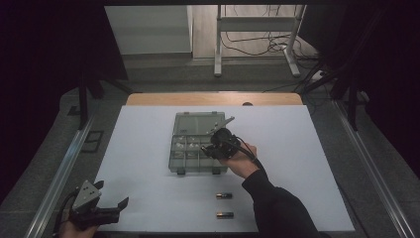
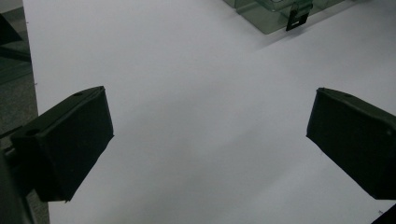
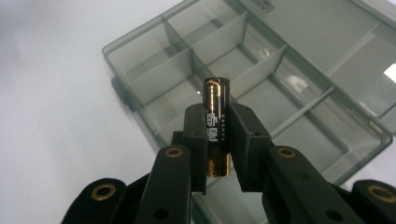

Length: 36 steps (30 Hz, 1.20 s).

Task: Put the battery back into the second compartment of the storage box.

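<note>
A black and gold battery [image 3: 216, 126] stands upright between the pads of my right gripper [image 3: 217, 140], which is shut on it. That gripper [image 1: 214, 147] hovers over the right part of a clear grey compartment box [image 1: 185, 163] lying open on the white table, its lid [image 1: 195, 123] folded back. Below the battery lie the box's divided compartments [image 3: 187, 88]. Two more batteries [image 1: 224, 196] [image 1: 225, 214] lie on the table near the front edge. My left gripper [image 1: 111, 201] rests at the front left corner, open, with only bare table between its pads [image 2: 70, 140].
The white table top [image 1: 297, 163] ends at a wooden strip [image 1: 213, 98] at the back. Metal rails [image 1: 59, 173] run along both sides. A white stand [image 1: 257, 34] and cables lie on the floor beyond. The box's latch [image 2: 295, 17] shows in the left gripper view.
</note>
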{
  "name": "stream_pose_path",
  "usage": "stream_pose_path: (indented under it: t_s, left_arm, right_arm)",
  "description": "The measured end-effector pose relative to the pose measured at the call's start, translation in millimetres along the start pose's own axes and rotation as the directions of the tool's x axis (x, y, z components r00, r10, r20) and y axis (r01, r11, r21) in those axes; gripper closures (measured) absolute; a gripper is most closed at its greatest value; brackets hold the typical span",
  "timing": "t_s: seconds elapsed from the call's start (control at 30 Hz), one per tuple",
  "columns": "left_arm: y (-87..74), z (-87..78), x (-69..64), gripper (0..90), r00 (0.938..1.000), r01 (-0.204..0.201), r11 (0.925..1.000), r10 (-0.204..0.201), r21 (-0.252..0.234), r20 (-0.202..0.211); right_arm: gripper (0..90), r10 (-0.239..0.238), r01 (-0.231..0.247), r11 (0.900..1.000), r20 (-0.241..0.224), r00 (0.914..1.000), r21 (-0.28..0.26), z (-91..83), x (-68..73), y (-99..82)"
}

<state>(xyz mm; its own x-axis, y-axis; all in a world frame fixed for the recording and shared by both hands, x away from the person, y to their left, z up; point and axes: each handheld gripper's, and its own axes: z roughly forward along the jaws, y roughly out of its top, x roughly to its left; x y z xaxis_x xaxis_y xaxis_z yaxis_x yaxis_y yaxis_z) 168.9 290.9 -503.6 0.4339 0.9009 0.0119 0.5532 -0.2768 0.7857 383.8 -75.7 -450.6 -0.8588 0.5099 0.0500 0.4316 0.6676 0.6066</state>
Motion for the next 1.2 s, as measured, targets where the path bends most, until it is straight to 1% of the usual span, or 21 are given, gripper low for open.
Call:
stream_pose_path:
  t_s: [0.03, 0.07, 0.1, 0.17, 0.27, 0.4, 0.53, 0.73, 0.77, 0.87, 0.93, 0.97, 1.0, 1.07, 1.13, 1.2]
  left_arm:
    - [0.0, 0.0, 0.2, 0.6, 1.0, 0.001, 1.0, -0.001, 0.0, 0.001]
    - [0.0, 0.0, 0.2, 0.6, 1.0, 0.001, 1.0, -0.001, 0.0, 0.001]
    - [-0.1, -0.1, 0.4, 0.6, 1.0, 0.002, 1.0, -0.002, 0.0, 0.002]
    - [-0.1, -0.1, 0.5, 0.6, 1.0, 0.003, 1.0, -0.003, -0.001, 0.003]
    - [-0.1, -0.2, 0.7, 0.6, 1.0, 0.004, 1.0, -0.004, -0.001, 0.005]
    - [-0.1, -0.1, 0.7, 0.7, 1.0, 0.004, 1.0, -0.004, -0.001, 0.005]
    - [-0.1, 0.0, 0.6, 0.6, 1.0, 0.001, 1.0, -0.001, 0.0, 0.004]
    - [-0.1, 0.0, 0.5, 0.6, 1.0, 0.0, 1.0, 0.0, 0.0, 0.005]
    - [-0.1, 0.0, 0.5, 0.6, 1.0, -0.001, 1.0, 0.001, 0.0, 0.005]
    - [-0.2, -0.1, 0.4, 0.6, 1.0, -0.002, 1.0, 0.002, -0.001, 0.006]
    - [-0.3, -0.3, 0.7, 0.6, 1.0, 0.0, 1.0, 0.0, -0.002, 0.008]
    - [-0.3, -0.3, 0.7, 0.6, 1.0, 0.0, 1.0, 0.0, -0.002, 0.008]
    - [-0.4, -0.4, 0.9, 0.6, 1.0, 0.001, 1.0, 0.0, -0.003, 0.009]
    - [-0.6, -0.8, 1.3, 0.6, 0.9999, 0.001, 1.0, -0.001, -0.005, 0.011]
    - [-0.8, -1.0, 1.4, 0.6, 0.9999, 0.002, 1.0, -0.002, -0.007, 0.011]
    - [-0.8, -0.9, 1.5, 0.6, 0.9999, 0.004, 1.0, -0.004, -0.007, 0.013]
  right_arm:
    - [77.2, 0.002, -0.002, 1.0, -0.001, 1.0, -0.008, 2.5, -1.3, 3.8]
    - [77.2, 0.002, -0.002, 1.0, -0.001, 1.0, -0.008, 2.5, -1.3, 3.8]
    - [77.2, 0.011, -0.011, 0.9999, 0.0, 0.9999, -0.006, 5.4, -2.0, 7.4]
    - [77.2, 0.008, -0.008, 1.0, 0.005, 1.0, -0.006, 7.0, -2.9, 9.0]
    - [77.2, 0.014, -0.014, 0.9999, 0.015, 0.9998, -0.005, 13.3, -5.9, 15.7]
    - [77.2, 0.027, -0.027, 0.9996, 0.014, 0.9995, -0.007, 17.6, -8.2, 20.0]
    - [77.1, 0.043, -0.043, 0.9991, 0.025, 0.9988, 0.001, 26.5, -11.6, 27.1]
    - [77.1, 0.048, -0.048, 0.9989, 0.03, 0.9984, 0.0, 34.7, -13.9, 36.4]
    - [77.1, 0.05, -0.05, 0.9987, 0.034, 0.9982, 0.007, 38.9, -14.6, 39.7]
    - [77.1, 0.055, -0.055, 0.9984, 0.038, 0.9978, 0.01, 43.2, -15.3, 42.8]
    - [76.7, 0.059, -0.06, 0.998, 0.042, 0.9974, 0.019, 50.3, -15.1, 47.0]
    - [76.7, 0.059, -0.06, 0.998, 0.042, 0.9974, 0.019, 50.3, -15.1, 47.0]
    - [75.6, 0.055, -0.056, 0.998, 0.046, 0.9974, 0.03, 55.9, -14.5, 48.5]
    - [66.8, 0.055, -0.056, 0.9982, 0.058, 0.9968, 0.02, 59.4, -13.8, 49.1]
    - [57.2, 0.052, -0.053, 0.9983, 0.054, 0.9972, 0.023, 59.5, -13.9, 48.5]
    - [51.3, 0.042, -0.045, 0.9985, 0.075, 0.9963, 0.032, 56.8, -13.8, 46.8]
